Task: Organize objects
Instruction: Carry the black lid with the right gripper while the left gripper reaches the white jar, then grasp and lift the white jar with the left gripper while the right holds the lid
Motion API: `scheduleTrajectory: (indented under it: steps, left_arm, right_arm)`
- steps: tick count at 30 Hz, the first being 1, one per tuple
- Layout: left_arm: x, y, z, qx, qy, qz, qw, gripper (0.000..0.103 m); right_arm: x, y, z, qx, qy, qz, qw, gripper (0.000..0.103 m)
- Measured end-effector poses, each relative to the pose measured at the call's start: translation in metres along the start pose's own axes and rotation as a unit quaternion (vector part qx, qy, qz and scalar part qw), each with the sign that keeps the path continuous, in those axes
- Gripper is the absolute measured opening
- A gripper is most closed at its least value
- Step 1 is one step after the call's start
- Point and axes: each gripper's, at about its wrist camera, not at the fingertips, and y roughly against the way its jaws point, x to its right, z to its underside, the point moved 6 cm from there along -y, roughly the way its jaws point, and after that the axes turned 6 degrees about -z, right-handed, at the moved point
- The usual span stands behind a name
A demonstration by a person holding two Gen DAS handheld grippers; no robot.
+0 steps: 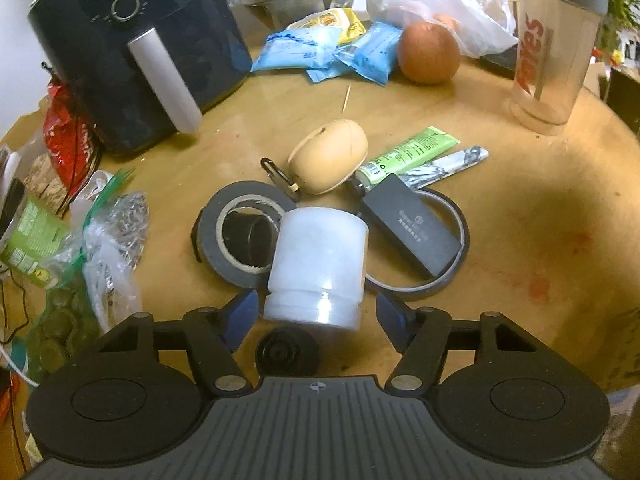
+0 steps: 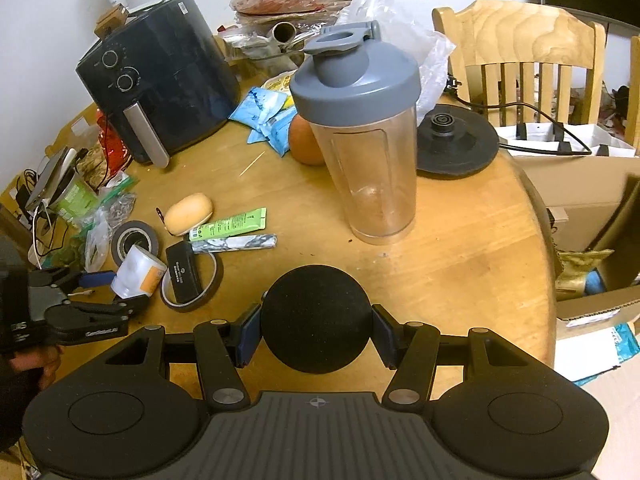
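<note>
Curving away to the right, the round wooden counter point(image 2: 460, 272) leaves open bare room between the shaker and its front edge, while the left side is crowded. Against the wall stands the black air fryer point(image 2: 160, 76). Near the middle, the clear shaker bottle point(image 2: 360, 132) stands upright with its grey lid on, nothing visible inside. Behind it lies the black kettle base point(image 2: 456, 144), close to the far edge. The right claw point(image 2: 316, 336) grips a black foam ball point(image 2: 316, 316) between its pads, low over the front edge. The left claw point(image 1: 316, 316) is spread wide around the neck of a white jar point(image 1: 320, 264), its pads apart from the jar, which lies tipped against a grey tape roll point(image 1: 236, 232); its contents are hidden. Just beside sits a black box point(image 1: 412, 228).
</note>
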Motion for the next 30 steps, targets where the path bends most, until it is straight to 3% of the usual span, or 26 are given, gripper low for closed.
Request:
scheduleTrajectory:
  steps: [2,21,30]
  left_arm:
    - [0.001,-0.004,0.0,-0.002,-0.007,-0.007,0.9999,0.054]
    - [-0.001,0.039,-0.012,0.05,0.02,0.021,0.9983,0.053]
    - [-0.007,0.066,-0.01,0.057,0.074,0.044,0.9946,0.052]
  right_arm:
    - [0.001,0.004,0.002,0.002,0.0,0.002,1.0,0.06]
    - [0.004,0.018,0.012,0.011,-0.003,-0.002,1.0,0.06]
    - [-0.006,0.017,0.014,0.007,0.008,-0.013,1.0,0.06]
